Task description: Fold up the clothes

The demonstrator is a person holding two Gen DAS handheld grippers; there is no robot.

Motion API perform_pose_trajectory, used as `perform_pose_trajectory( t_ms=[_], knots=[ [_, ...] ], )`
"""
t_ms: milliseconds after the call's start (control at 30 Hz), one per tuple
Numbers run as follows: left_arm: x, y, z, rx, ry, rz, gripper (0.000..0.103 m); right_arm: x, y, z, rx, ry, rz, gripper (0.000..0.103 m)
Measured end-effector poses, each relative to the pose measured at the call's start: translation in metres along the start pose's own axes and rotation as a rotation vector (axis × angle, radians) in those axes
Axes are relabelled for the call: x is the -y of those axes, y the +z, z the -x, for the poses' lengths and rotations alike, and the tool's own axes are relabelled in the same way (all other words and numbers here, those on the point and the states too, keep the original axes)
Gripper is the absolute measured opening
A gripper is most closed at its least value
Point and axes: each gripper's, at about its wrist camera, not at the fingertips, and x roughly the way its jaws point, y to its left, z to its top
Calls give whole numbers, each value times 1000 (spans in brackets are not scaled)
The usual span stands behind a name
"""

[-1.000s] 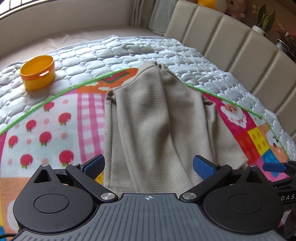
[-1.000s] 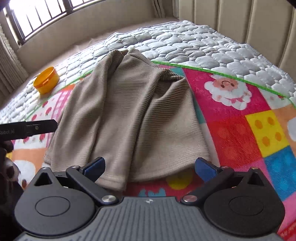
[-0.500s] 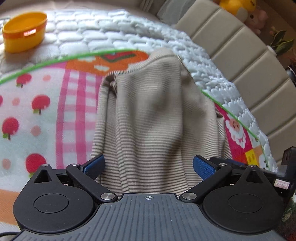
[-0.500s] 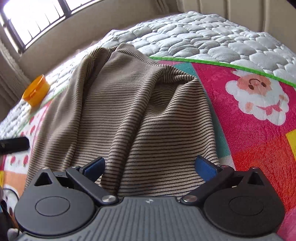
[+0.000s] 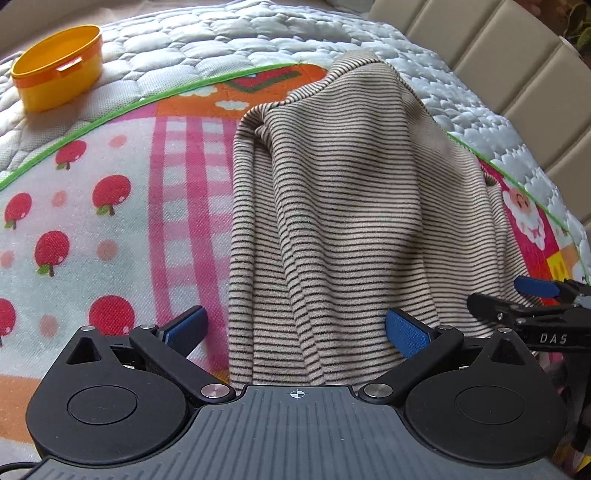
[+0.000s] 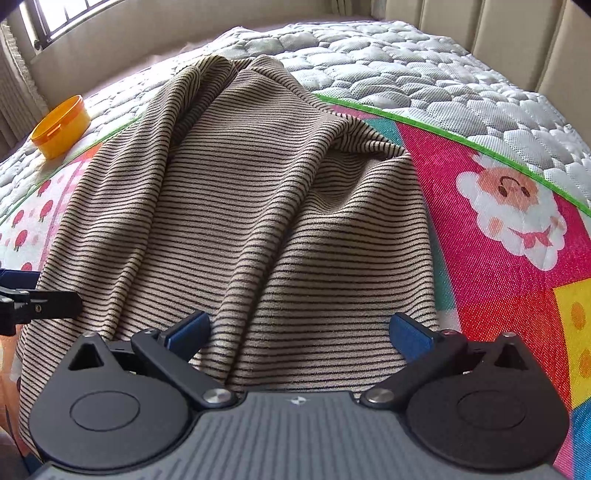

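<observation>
A beige garment with thin dark stripes lies crumpled on a colourful play mat, its far end reaching onto the quilted mattress. My left gripper is open, low over the garment's near left edge, with the cloth running between its blue pads. My right gripper is open too, over the near right part of the same garment, folds of cloth lying between its fingers. Each gripper's tip shows at the edge of the other's view.
An orange plastic tub stands on the grey quilted mattress at the far left, also seen as the tub in the right wrist view. A padded beige headboard runs along the right. A window is at the far left.
Both grippers have dropped closer to the garment and moved in over its near edge. The cloth now fills more of each view. Both stay open.
</observation>
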Motion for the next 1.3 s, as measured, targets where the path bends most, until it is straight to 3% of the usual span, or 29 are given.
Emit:
perform_pose_trajectory(
  t_ms=[167,233,333,367,400,467,567,667,767,833,933,1000,1033,1133,1300],
  knots=[
    [6,-5,1,11,28,-32,103,1,-1,10,14,24,39,103],
    [-3,-3,7,17,-17,16,103,11,3,30,62,47,43,103],
    [-16,9,17,6,-93,30,93,28,10,49,152,-48,107,103],
    [-18,13,17,5,-81,15,90,37,14,46,152,-72,96,95],
    [-19,18,15,6,-61,-3,87,46,19,44,151,-95,85,75],
    [-21,28,12,16,-29,-36,82,62,34,36,167,-69,-24,59],
    [-14,48,9,147,-5,-100,80,76,59,24,261,8,-167,61],
    [-4,70,-5,202,9,-152,88,81,80,-6,256,67,-237,80],
    [-3,84,-33,148,29,-138,89,75,87,-42,172,71,-246,81],
    [-1,84,-42,143,37,-146,88,62,83,-44,176,45,-170,81],
    [4,74,-38,124,37,-174,72,56,74,-35,132,72,-119,72],
    [6,68,-34,99,31,-179,61,56,68,-26,89,103,-117,56],
    [7,65,-31,78,24,-172,55,57,64,-22,68,119,-116,53],
    [10,51,-22,-18,-9,-143,48,46,36,-5,17,108,-59,52],
    [19,4,-3,-146,-39,-196,48,35,-11,29,-45,88,-16,52]
  ],
)
